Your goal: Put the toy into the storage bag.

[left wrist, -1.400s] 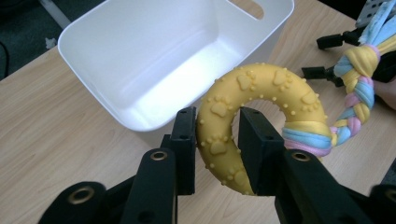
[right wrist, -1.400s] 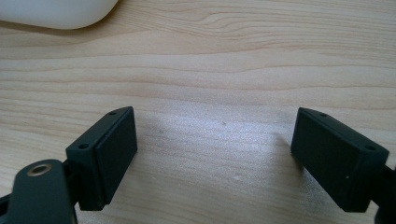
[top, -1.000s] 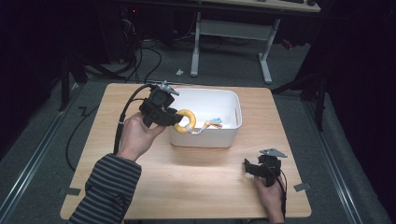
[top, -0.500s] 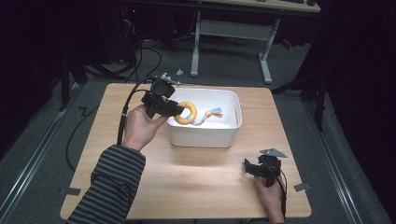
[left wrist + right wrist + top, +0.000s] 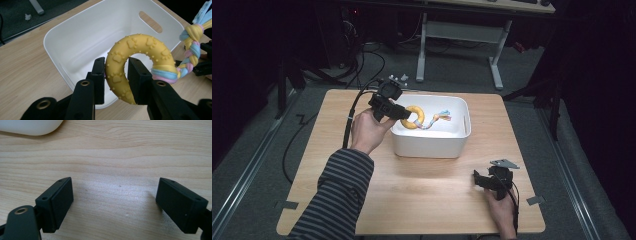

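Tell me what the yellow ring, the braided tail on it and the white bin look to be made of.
Yellow paw-print ring: probably matte rubber, moulded studs and paws.
Pastel braided tail: soft fabric strips, likely fleece, plaited and knotted.
White rectangular bin: smooth plastic, slight sheen, moulded handle slot.
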